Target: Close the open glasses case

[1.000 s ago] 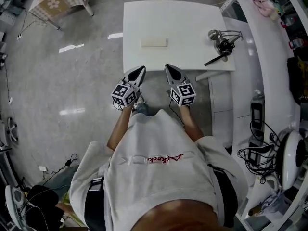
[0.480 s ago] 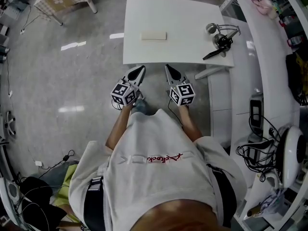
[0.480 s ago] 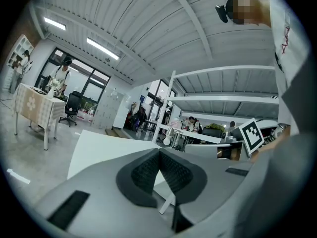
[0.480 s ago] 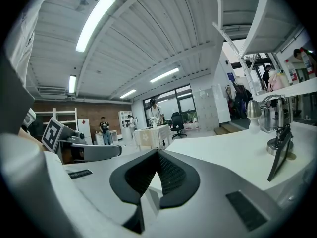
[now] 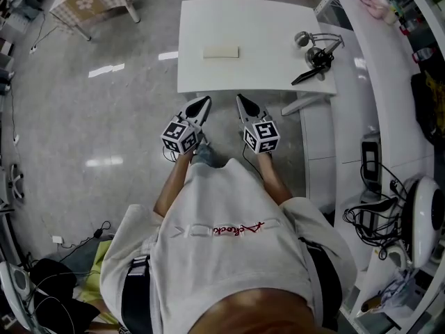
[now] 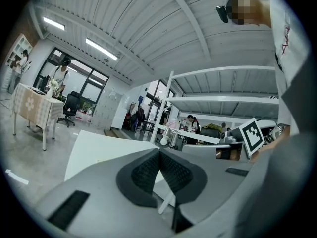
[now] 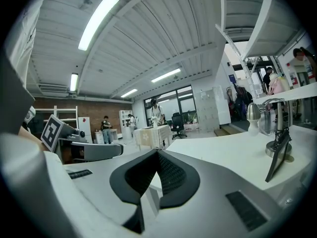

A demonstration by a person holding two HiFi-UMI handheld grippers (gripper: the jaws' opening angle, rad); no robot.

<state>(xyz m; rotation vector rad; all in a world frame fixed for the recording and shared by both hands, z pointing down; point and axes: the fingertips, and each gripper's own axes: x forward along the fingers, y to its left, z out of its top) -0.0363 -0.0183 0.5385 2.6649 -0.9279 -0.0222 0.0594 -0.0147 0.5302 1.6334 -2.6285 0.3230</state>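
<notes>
Left gripper (image 5: 204, 101) and right gripper (image 5: 240, 99) both have jaws closed tip to tip, nothing between them, held side by side at frame center just below the near edge of the white table (image 5: 278, 75). The cream glasses case (image 5: 221, 52) lies flat on the table in the upper middle, well apart from both grippers. A metal stand (image 5: 316, 56) sits at the table's upper right.

Glasses case (image 5: 221, 52) on table (image 5: 271, 19), left of centre.
</notes>
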